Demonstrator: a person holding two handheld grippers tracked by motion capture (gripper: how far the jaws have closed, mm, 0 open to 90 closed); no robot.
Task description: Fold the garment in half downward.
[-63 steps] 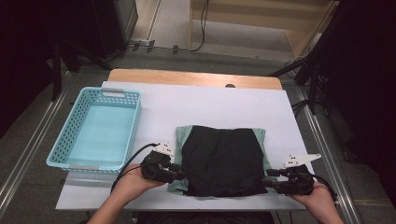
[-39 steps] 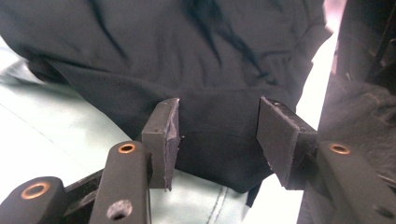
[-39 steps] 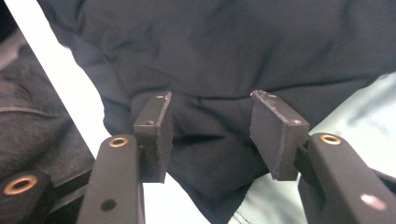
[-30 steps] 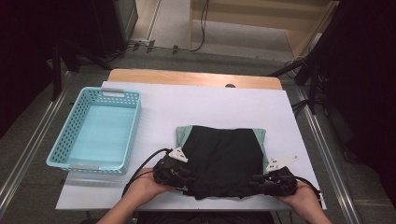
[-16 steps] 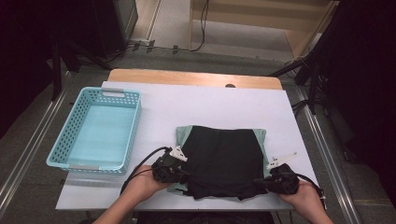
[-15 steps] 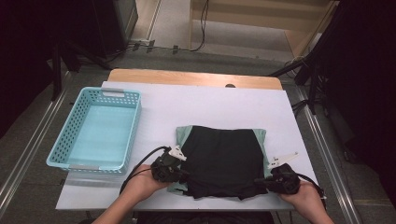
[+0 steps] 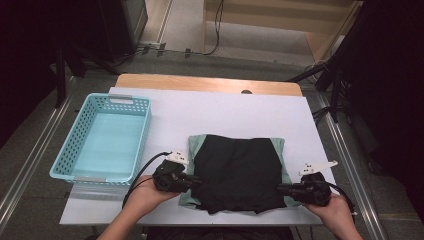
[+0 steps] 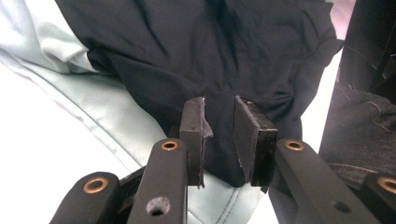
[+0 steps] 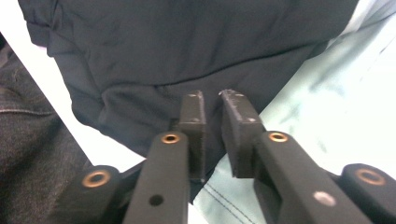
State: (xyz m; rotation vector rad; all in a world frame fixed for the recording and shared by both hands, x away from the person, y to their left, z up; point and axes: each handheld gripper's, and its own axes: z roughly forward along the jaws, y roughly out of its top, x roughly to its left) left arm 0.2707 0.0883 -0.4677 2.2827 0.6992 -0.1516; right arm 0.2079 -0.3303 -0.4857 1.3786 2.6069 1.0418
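Both sets of jaws have just been opening after a squeeze. The left gripper [image 7: 186, 181] and right gripper [image 7: 285, 190] now stand slightly spread at the near corners of the black garment [image 7: 235, 172], its cloth loose between them on the worktop [image 7: 220, 112], so the grip seems released.

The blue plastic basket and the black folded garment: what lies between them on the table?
Bare white tabletop in the high view, plus the left claw by the garment's edge.
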